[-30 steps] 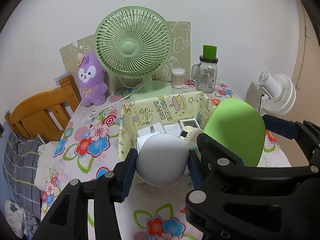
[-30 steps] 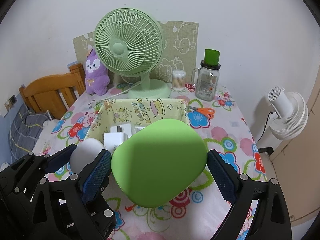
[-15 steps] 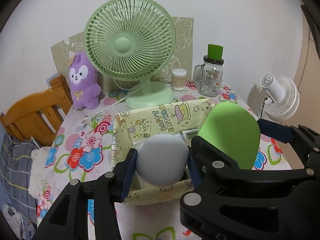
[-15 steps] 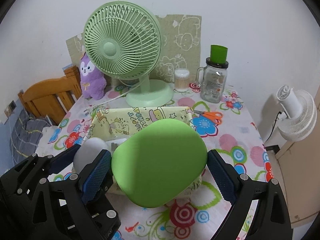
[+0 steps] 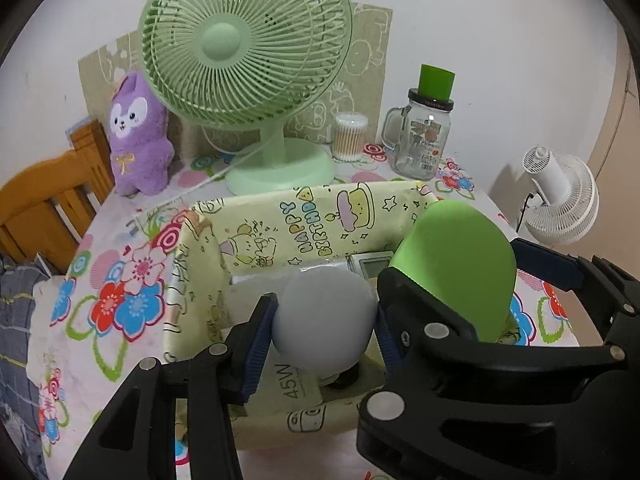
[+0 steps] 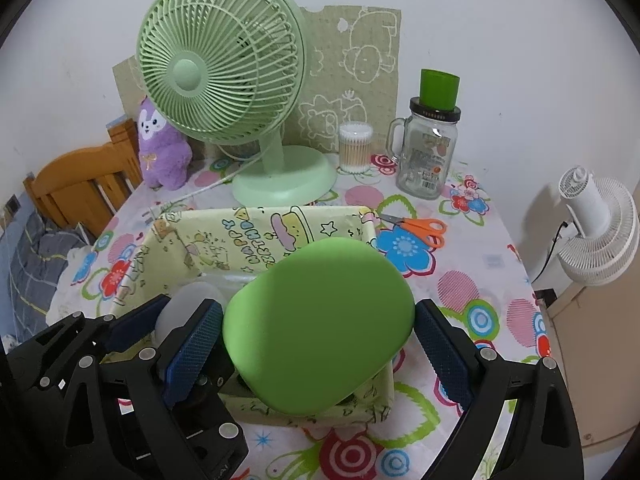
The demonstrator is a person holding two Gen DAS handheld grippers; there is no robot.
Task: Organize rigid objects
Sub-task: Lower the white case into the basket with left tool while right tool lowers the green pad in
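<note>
My left gripper (image 5: 322, 318) is shut on a pale grey rounded object (image 5: 325, 318) and holds it over the near end of the yellow cartoon-print fabric basket (image 5: 304, 216). My right gripper (image 6: 318, 334) is shut on a large green rounded case (image 6: 318, 326) and holds it over the basket's (image 6: 256, 220) right side. The case also shows in the left wrist view (image 5: 456, 268), and the grey object in the right wrist view (image 6: 188, 308). Inside the basket lie a white 45W charger (image 5: 298, 386) and a small display device (image 5: 374, 264), partly hidden.
A green desk fan (image 6: 224, 80), purple plush (image 6: 162, 148), cotton-swab jar (image 6: 355, 146) and glass mug jar with green cup (image 6: 432, 148) stand at the table's back. Orange scissors (image 6: 420, 230) lie right of the basket. A white fan (image 6: 596, 232) is off the right edge, a wooden chair (image 6: 80, 188) at left.
Both grippers have moved forward with their objects, from in front of the basket to over it. Both stay shut.
</note>
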